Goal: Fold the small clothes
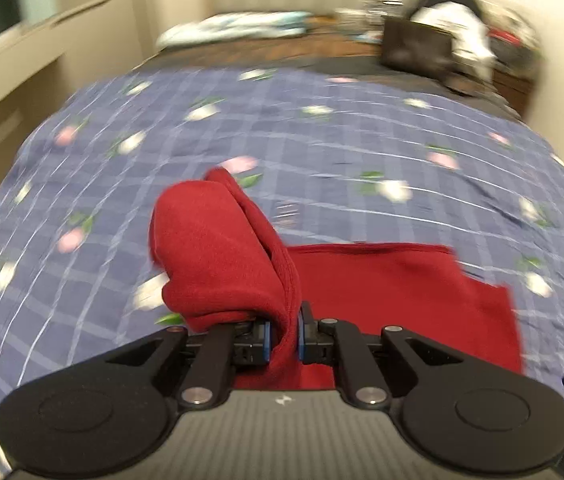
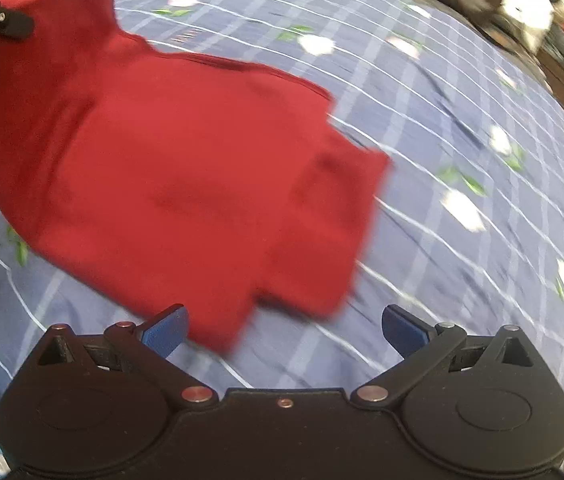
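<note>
Your left gripper (image 1: 283, 334) is pinching a bunched fold of the soft red knit garment (image 2: 170, 168); your right gripper (image 2: 285, 330) is hovering, fingers wide, over the checked floral bedsheet (image 2: 461, 128).

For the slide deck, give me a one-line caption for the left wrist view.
Left gripper pinches and lifts a fold of the red garment above the floral blue bedsheet.

Your left wrist camera sits low and close over the bed (image 1: 321, 128), facing along its length toward the far wall, with the left claw (image 1: 283, 336) at the bottom of the frame. Your right wrist camera looks down steeply, near the red garment (image 2: 170, 168). Both views share that garment and the blue checked cover.
</note>
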Available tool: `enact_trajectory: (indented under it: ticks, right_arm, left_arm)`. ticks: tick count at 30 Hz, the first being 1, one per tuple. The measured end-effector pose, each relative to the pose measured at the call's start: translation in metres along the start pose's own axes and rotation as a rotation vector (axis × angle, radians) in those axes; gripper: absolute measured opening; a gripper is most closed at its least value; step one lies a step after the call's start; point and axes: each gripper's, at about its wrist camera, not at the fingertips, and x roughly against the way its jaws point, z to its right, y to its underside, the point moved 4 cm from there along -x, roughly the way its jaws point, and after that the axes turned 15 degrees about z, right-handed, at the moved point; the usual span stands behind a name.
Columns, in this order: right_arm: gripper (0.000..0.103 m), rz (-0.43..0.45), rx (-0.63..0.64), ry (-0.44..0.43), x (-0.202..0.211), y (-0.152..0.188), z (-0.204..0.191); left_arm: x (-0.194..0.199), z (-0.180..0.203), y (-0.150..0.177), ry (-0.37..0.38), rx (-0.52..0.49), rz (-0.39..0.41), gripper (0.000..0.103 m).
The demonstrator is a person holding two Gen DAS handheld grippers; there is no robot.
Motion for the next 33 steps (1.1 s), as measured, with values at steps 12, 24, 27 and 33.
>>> enact_trajectory:
  ticks: [12,24,27,33]
  right_arm:
    - [0.103,-0.117,-0.06,0.078,0.014,0.082,0.073]
    - [0.103,-0.148,-0.047,0.024,0.015,0.102,0.071]
    - [0.103,-0.138,-0.064,0.026,0.015,0.098,0.073]
    - [0.103,-0.123,-0.15,0.026,0.013,0.093,0.074]
  left_arm:
    - [-0.015,0.176,0.07,0.177,-0.308,-0.158,0.014]
    - [-0.006,0.162,0.069,0.217,-0.181,-0.183,0.041]
    - [0.003,0.158,0.069,0.208,-0.158,-0.189,0.057]
    - [0.027,0.128,0.067,0.147,-0.053,-0.218,0.085]
